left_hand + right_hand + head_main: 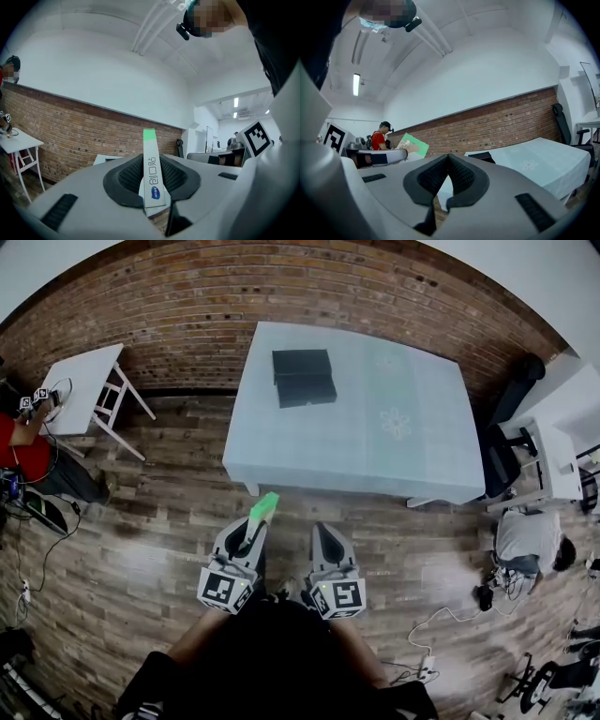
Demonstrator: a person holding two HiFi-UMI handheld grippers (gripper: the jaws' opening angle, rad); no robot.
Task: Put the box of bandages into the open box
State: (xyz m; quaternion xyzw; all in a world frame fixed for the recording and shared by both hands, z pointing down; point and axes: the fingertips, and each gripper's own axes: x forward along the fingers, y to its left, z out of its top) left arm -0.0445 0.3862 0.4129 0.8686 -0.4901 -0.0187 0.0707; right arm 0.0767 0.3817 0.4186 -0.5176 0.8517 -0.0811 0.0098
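Closest in, held low in front of the person, are the two grippers. The left gripper [253, 532] has its fingers closed flat on the box of bandages [150, 164], a slim white carton with a green end that sticks up and forward past the fingertips. The right gripper [449, 176] carries nothing, and its fingers [433, 180] meet at the tips.

The carton looks light and thin-walled, so I judge it would dent under a hard squeeze and could slide on its glossy faces. The present hold across the two broad faces, low on the carton, seems the sound place to take it, since the narrow edges would give less purchase.

The room is large, with a wood-plank floor [169, 540] and a brick wall [187, 306] behind. The desk [394, 437], under a pale patterned cloth, stands well ahead of the person, and the carton has not reached its near edge. A smaller white desk [80, 385] stands off to the left, and a dark chair [506, 442] stands at the main desk's right edge. The open box [303, 377], dark and shallow, lies toward the desk's far left corner, set in from both edges.
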